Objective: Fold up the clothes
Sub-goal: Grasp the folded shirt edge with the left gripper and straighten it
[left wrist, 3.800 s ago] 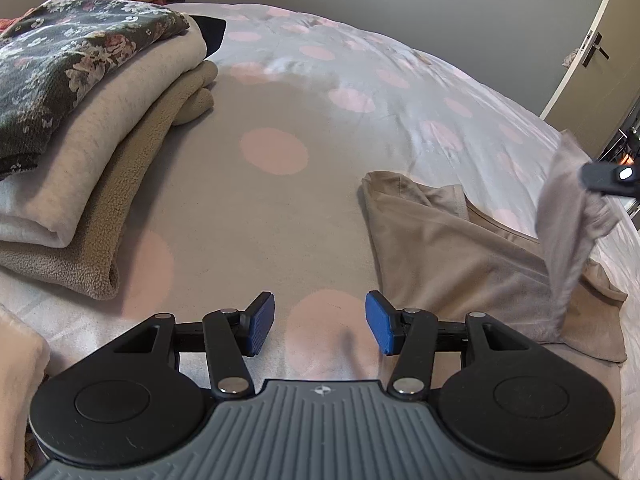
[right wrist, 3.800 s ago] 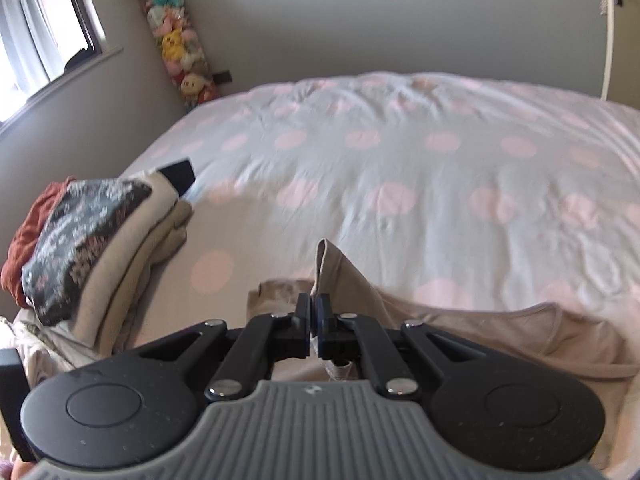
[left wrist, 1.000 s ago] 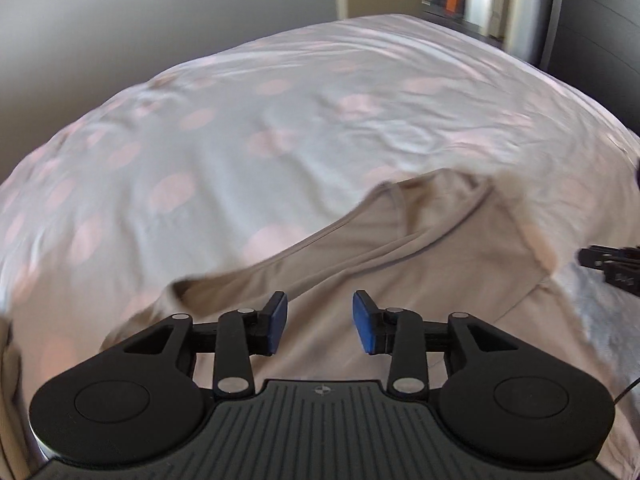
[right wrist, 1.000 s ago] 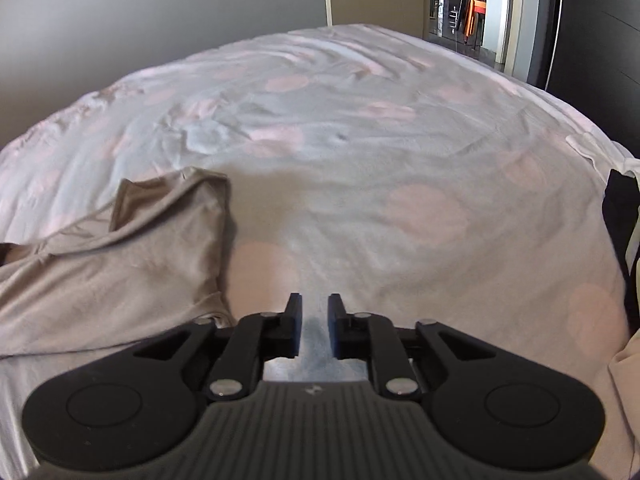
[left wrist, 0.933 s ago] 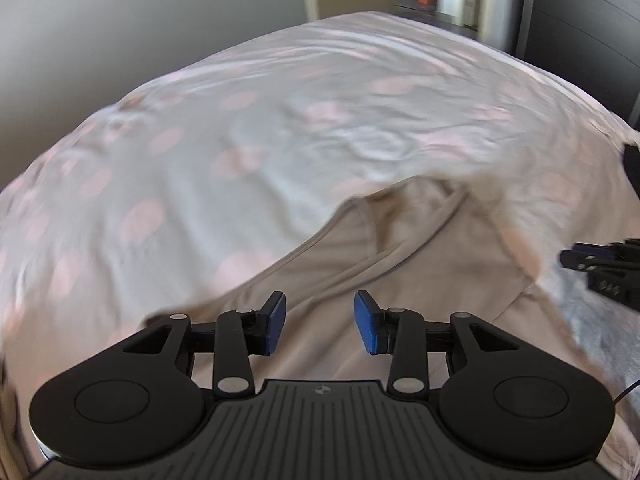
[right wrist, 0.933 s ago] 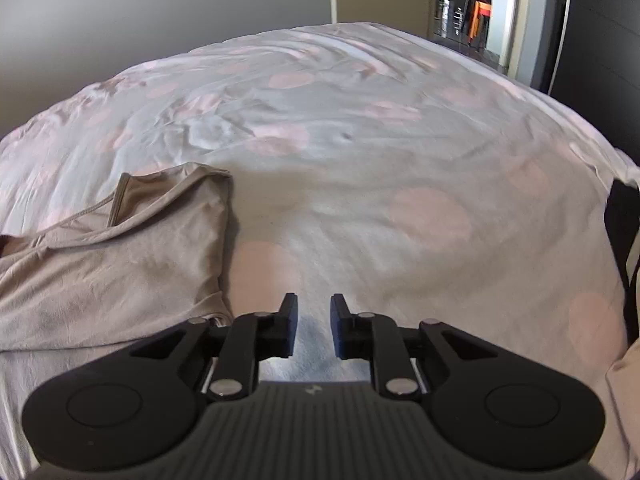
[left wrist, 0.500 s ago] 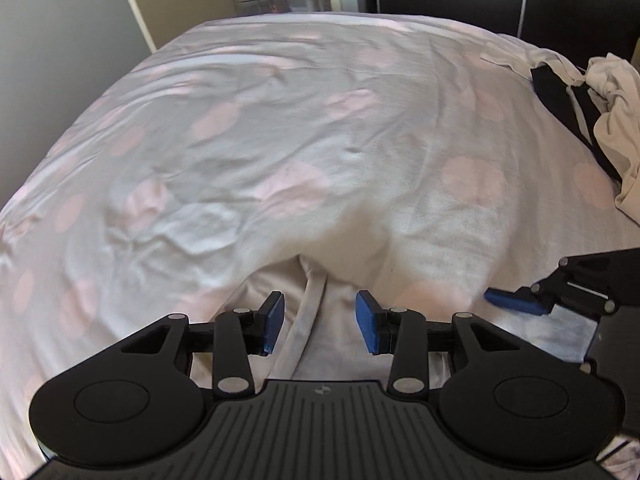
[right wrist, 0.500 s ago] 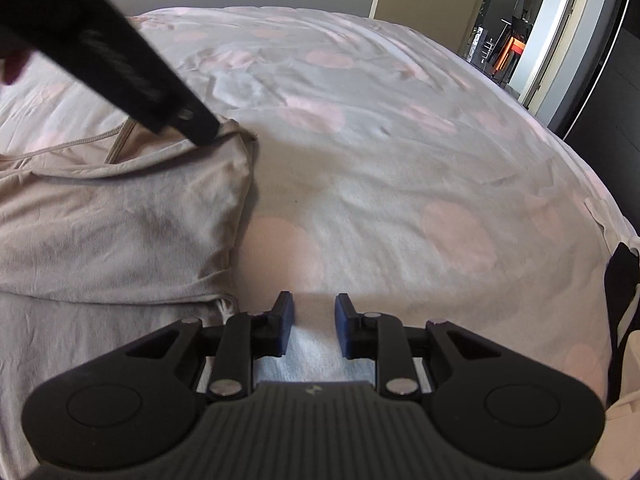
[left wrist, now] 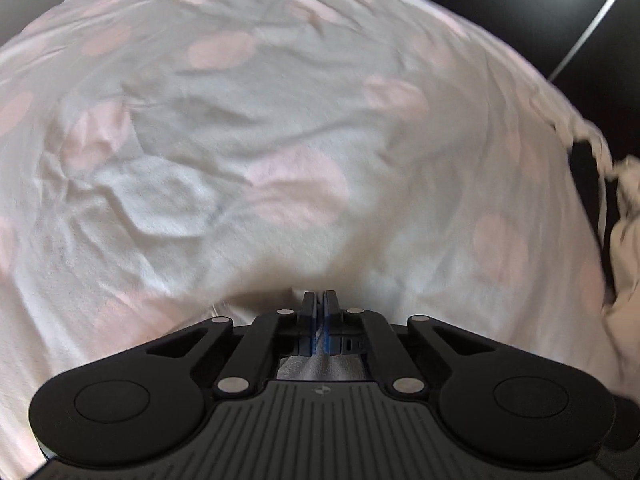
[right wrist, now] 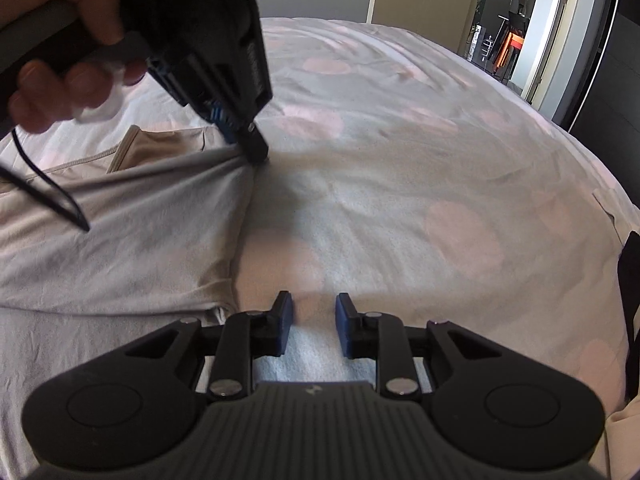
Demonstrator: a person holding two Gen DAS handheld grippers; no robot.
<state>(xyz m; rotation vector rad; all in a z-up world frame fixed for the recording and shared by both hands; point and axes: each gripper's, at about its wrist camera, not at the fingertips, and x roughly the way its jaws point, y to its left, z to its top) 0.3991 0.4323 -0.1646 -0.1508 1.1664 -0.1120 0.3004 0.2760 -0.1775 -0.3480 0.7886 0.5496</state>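
The left gripper (right wrist: 256,152) pinches the far corner of a beige garment (right wrist: 120,232) spread on the dotted bedspread (right wrist: 400,184), its jaws pressed together on the cloth. The right gripper (right wrist: 310,320) hovers spread and empty just beside the near corner, apparently next to be grasped for the fold.

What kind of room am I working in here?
Most likely a bedroom in a home. The work surface is a bed with a pale duvet with pink dots, a beige garment lies on it for folding, and an open doorway leads to another room.
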